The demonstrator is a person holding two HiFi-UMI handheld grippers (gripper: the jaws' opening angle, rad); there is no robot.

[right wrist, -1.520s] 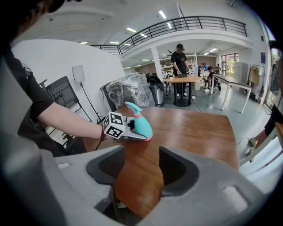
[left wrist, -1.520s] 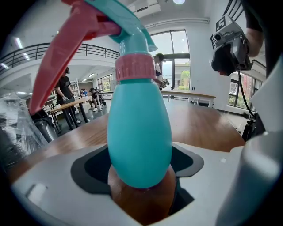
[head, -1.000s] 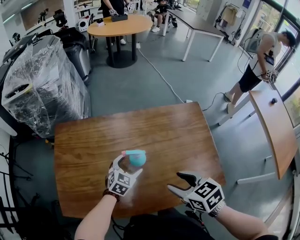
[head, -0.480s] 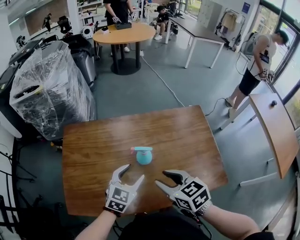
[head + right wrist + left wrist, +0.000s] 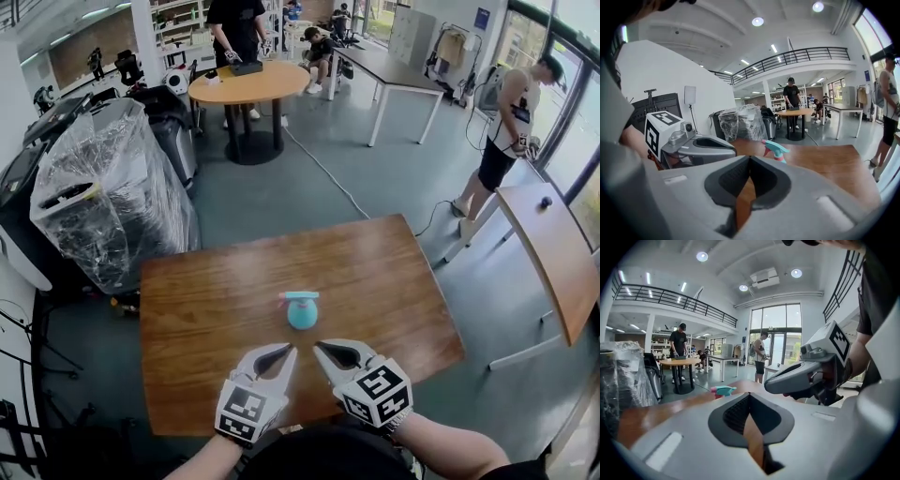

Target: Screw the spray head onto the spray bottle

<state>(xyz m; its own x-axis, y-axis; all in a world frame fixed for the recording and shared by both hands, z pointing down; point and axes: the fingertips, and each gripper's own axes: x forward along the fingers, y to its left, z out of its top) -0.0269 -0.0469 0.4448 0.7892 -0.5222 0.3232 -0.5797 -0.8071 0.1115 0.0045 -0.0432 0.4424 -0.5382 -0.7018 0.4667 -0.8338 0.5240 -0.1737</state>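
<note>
Left tongs (image 5: 279,354): pressed together with nothing between the pads. You hold them low over the near edge of the bench (image 5: 206,291), tips pointing ahead.
Right tongs (image 5: 323,350): also closed and empty, just beside the left pair, with the two sets of tips angled toward each other.
Spray bottle (image 5: 302,310): stands upright on the bench just ahead of both tips, roughly between them and touching neither.
Spray head (image 5: 298,296): sits on top of the bottle, nozzle pointing toward your left side.
Step in hand: the head looks mounted and both tongs are clear, so you appear to be at the finish. How tight the thread is cannot be told.
Next move: if you want to check it, spread both pairs, steady the round body with one and turn the collar with the other. The body is small and could tip or spin.
Head view only: shows both pairs at once, the gap to the bottle, and the bottle's teal body.
Left gripper view only: shows the closed seam of its own pads, with only the bottle's head (image 5: 723,390) peeking over them.
Right gripper view only: shows the head side-on (image 5: 775,150), with its pink trigger and collar.
Farther out: a plastic-wrapped machine (image 5: 103,187) lies ahead to your left, a round table (image 5: 247,82) lies beyond it, and a person (image 5: 511,122) stands ahead to your right.
</note>
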